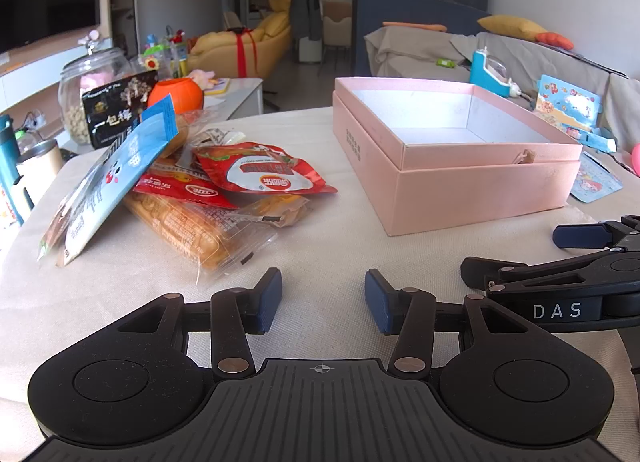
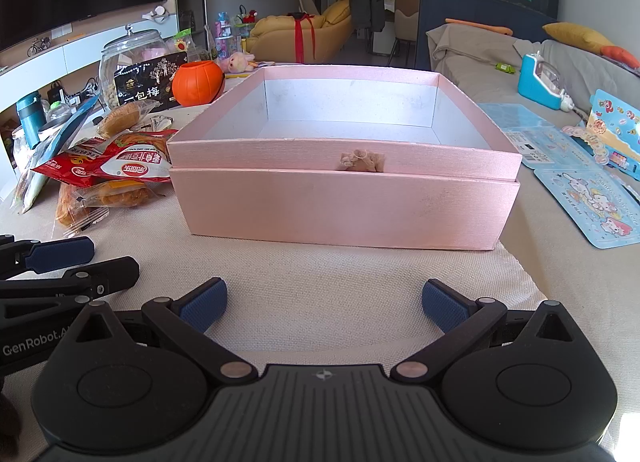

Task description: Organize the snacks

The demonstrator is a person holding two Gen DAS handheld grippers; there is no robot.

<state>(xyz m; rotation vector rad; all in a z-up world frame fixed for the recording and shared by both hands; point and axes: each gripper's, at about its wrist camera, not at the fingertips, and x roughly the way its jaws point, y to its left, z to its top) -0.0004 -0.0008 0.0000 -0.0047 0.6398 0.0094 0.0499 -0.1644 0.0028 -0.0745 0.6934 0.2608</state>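
A pile of snack packets lies on the beige cloth: a red packet (image 1: 260, 175), a clear-wrapped cake (image 1: 192, 234) and a blue-and-white packet (image 1: 120, 173). The pile also shows at the left of the right wrist view (image 2: 120, 169). An open, empty pink box (image 1: 476, 185) stands to the right of the pile and straight ahead in the right wrist view (image 2: 344, 205). My left gripper (image 1: 323, 300) is open and empty, low over the cloth just in front of the pile. My right gripper (image 2: 325, 304) is open and empty in front of the box.
A glass jar (image 1: 86, 89), a black snack box (image 1: 116, 113) and an orange pumpkin pot (image 1: 176, 95) stand behind the pile. Sticker sheets (image 2: 592, 197) and a blue toy (image 2: 540, 81) lie to the right of the box. The right gripper shows at the left view's right edge (image 1: 580, 238).
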